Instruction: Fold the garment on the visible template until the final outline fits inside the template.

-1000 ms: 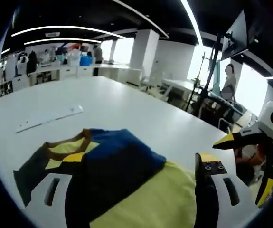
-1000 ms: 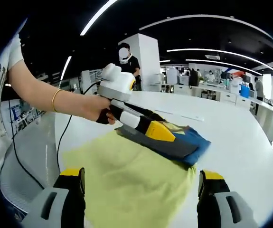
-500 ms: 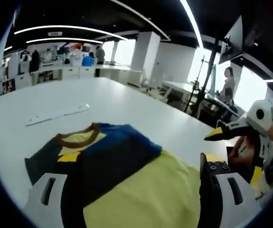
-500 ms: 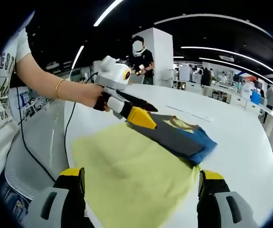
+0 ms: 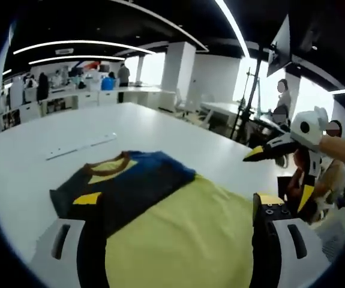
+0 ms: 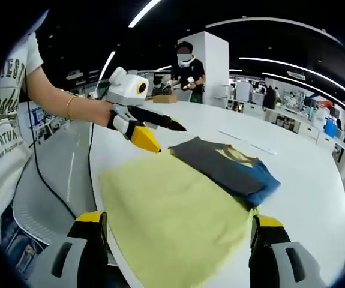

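Garment: yellow-and-navy knit shirt (image 6: pixel 220 174), partly folded on white worktop (image 5: pixel 160 129) | template outline not discernible | both tools (image 6: pixel 145 127) (image 5: pixel 262 153) agape, empty | folds remain, by judgement

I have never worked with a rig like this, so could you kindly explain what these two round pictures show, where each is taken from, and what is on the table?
No robot arm here: a person holds a two-jaw claw in each hand, and a fisheye camera rides on each claw, looking forward along its jaws.

In the left gripper view, the left claw rises from the bottom with its jaws apart, holding nothing. The right claw enters from the right, in the air.

In the right gripper view, the right claw has its jaws spread and empty; the left claw hangs above the table in the person's hand.

On the white table lies a yellow template sheet. A folded garment, dark grey, blue and yellow, rests on its far end. A white strip lies beyond.
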